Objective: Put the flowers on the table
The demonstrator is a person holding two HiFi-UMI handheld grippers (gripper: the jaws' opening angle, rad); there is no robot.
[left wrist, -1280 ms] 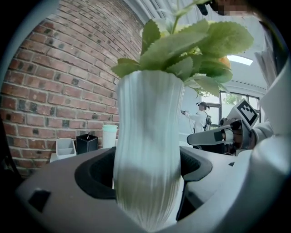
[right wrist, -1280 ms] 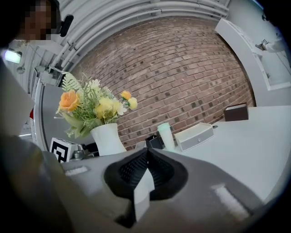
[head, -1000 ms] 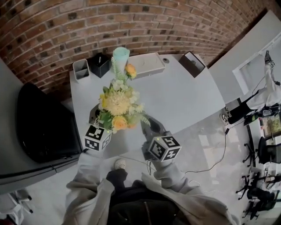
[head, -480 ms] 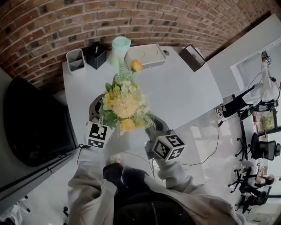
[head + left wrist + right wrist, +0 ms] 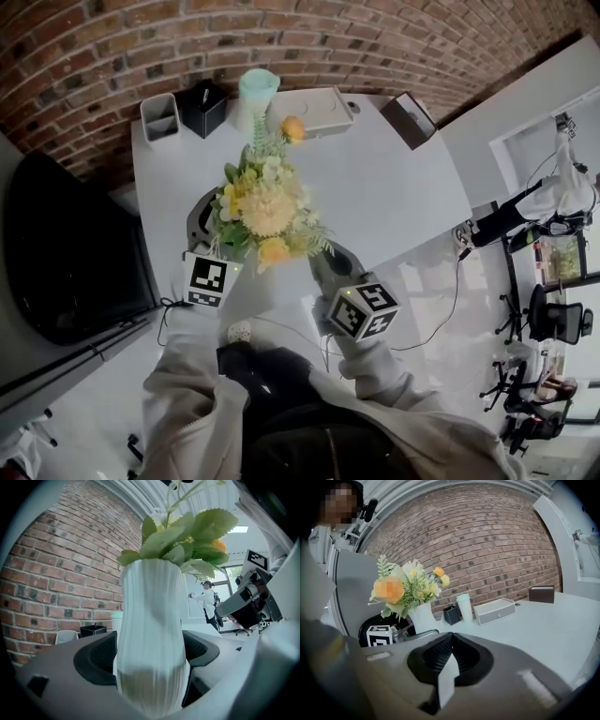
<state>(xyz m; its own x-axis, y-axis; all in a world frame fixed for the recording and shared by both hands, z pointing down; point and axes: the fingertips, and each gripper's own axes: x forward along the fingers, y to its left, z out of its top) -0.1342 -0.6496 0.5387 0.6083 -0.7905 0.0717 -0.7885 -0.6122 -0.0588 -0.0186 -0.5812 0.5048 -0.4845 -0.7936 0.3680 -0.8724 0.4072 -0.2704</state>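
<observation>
brick wall behind, vase of flowers clamped between left gripper jaws; right gripper jaws closed, empty.

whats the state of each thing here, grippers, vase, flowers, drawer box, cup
left gripper: shut on the vase
right gripper: shut, nothing between its jaws
vase: upright, gripped; base hidden, so on the table or not can't be told
flowers: standing in the vase
drawer box: on the table, drawer closed
cup: upright on the table
</observation>
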